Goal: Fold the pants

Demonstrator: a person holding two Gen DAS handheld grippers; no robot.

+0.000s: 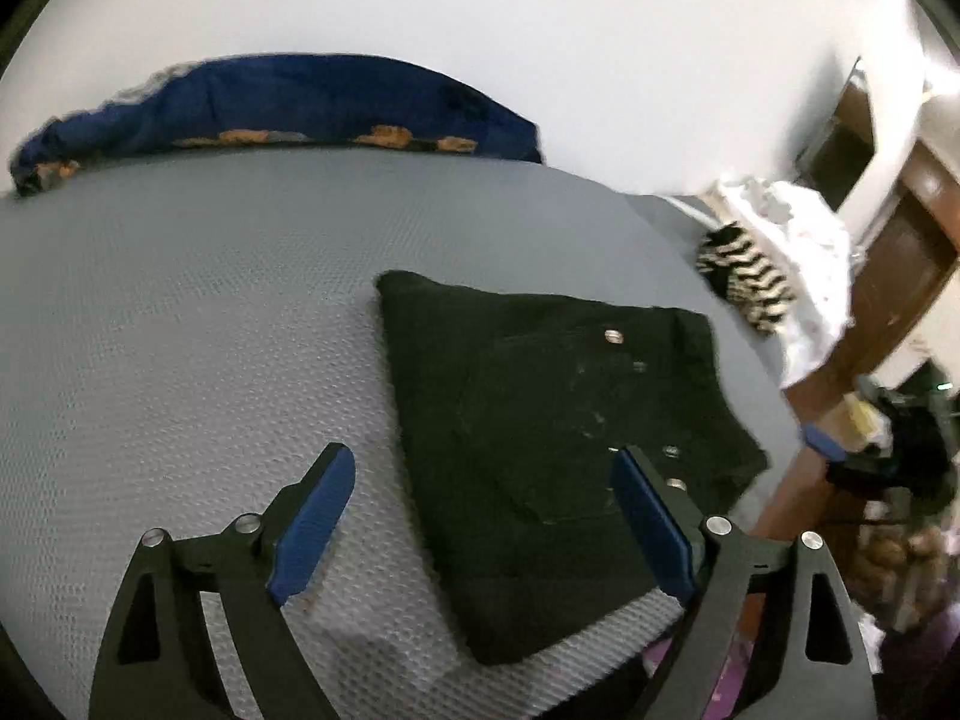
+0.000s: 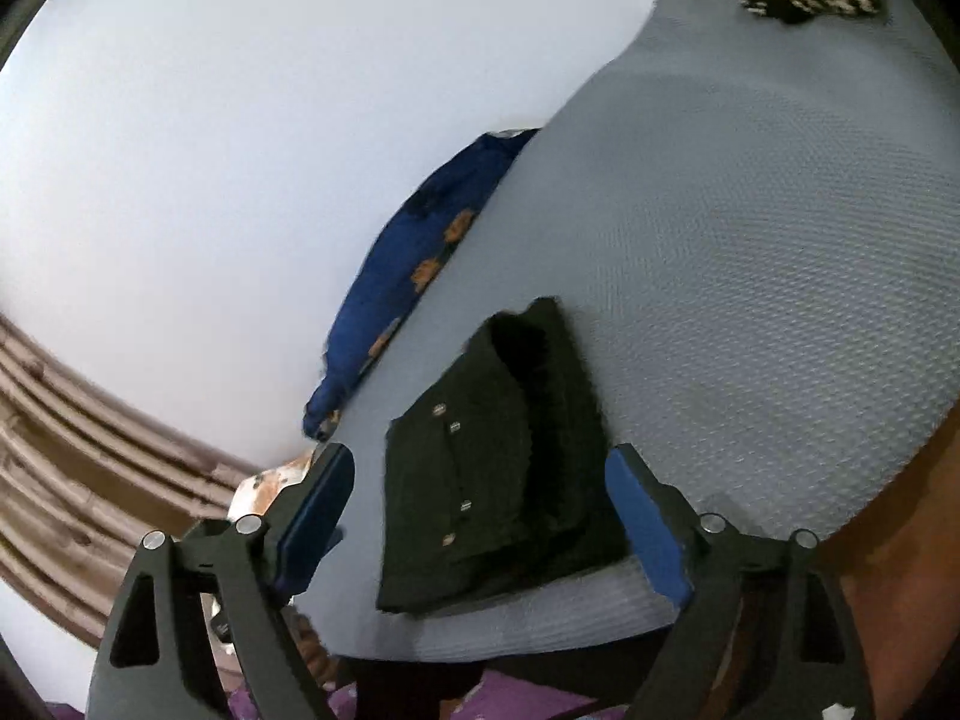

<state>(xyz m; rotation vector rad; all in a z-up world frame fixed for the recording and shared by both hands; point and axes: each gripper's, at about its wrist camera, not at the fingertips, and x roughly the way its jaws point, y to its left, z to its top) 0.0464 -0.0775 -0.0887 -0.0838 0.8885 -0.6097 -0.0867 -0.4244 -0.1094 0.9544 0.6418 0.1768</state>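
The black pants (image 1: 558, 438) lie folded into a compact rectangle with silver rivets showing, on the grey textured bed surface (image 1: 198, 324). My left gripper (image 1: 483, 474) is open and empty, held above the near left edge of the pants. In the right wrist view the same folded pants (image 2: 498, 468) lie near the bed's edge. My right gripper (image 2: 480, 474) is open and empty, hovering just above them with the pants between its blue pads (image 2: 645, 522).
A blue pillow with orange print (image 1: 282, 114) lies along the white wall at the far edge. A black-and-white striped garment (image 1: 750, 276) and white cloth (image 1: 810, 252) sit at the right corner. A wooden door (image 1: 900, 264) stands right. Purple fabric (image 2: 510, 702) lies below the bed edge.
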